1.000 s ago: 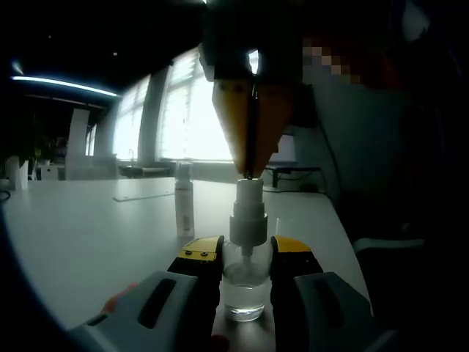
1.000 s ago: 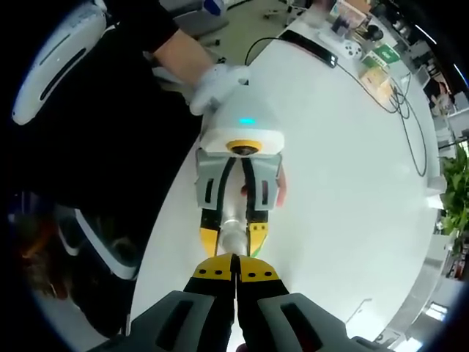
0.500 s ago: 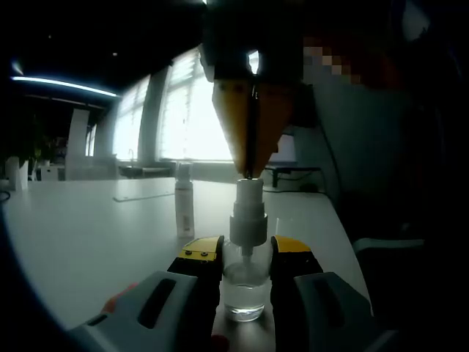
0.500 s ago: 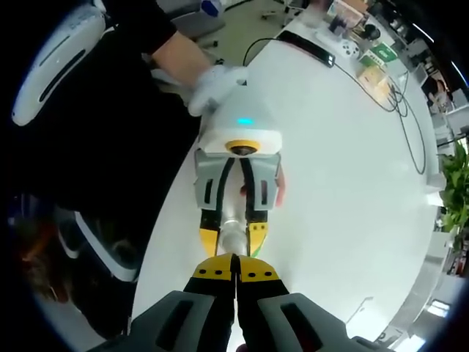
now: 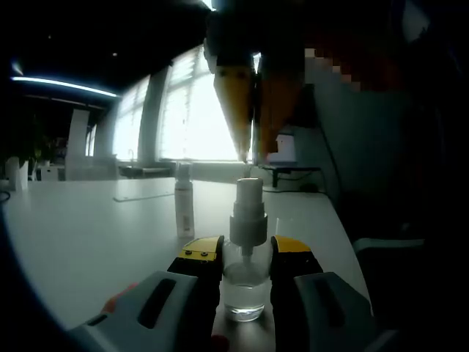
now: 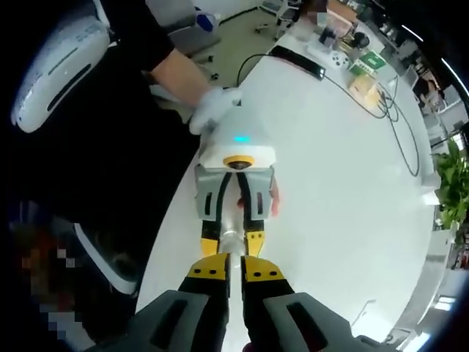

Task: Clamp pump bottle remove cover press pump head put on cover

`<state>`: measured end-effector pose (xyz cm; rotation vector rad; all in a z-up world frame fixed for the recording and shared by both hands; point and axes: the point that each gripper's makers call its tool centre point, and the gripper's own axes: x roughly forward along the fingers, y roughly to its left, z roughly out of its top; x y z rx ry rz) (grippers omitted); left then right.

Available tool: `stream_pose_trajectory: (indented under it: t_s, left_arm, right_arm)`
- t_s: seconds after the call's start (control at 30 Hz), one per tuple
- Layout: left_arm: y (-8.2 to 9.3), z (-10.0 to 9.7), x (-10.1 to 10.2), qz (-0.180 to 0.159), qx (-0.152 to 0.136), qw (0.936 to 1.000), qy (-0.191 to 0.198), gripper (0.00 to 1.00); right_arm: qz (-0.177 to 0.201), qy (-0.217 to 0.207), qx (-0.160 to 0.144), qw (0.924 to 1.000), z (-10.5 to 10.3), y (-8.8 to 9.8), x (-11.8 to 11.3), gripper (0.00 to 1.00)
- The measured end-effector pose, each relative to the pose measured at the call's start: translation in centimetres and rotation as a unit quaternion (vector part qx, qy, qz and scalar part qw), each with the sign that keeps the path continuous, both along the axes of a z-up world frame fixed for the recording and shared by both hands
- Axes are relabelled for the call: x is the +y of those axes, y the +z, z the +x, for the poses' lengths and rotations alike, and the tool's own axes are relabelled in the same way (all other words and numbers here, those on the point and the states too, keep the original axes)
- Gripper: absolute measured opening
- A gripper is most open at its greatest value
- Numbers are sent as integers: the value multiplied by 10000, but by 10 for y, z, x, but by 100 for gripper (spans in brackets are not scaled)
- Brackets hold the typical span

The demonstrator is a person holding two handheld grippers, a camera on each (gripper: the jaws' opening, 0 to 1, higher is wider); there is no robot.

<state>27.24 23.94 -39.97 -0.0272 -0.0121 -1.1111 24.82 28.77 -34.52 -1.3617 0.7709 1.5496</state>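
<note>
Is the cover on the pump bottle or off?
Off: the pump bottle's bare pump head shows beneath the right gripper.

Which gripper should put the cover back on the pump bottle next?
Probably the right gripper: it hangs directly above the pump head, fingers slightly parted. The left gripper is busy clamping the pump bottle.

White table with pump bottle, slim bottle.
</note>
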Motion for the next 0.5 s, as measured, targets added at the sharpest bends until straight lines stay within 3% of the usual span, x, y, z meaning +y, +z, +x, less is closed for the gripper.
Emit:
stream_pose_trajectory:
  t_s: [0.23,0.5]
  left_arm:
    - [0,1,0,8,-13,10000,10,16]
    - [-1,1,1,1,0,10000,12,16]
  right_arm:
    - [423,-235,32,9988,7,8,0,6]
    - [1091,-521,114,9926,5,10,1,12]
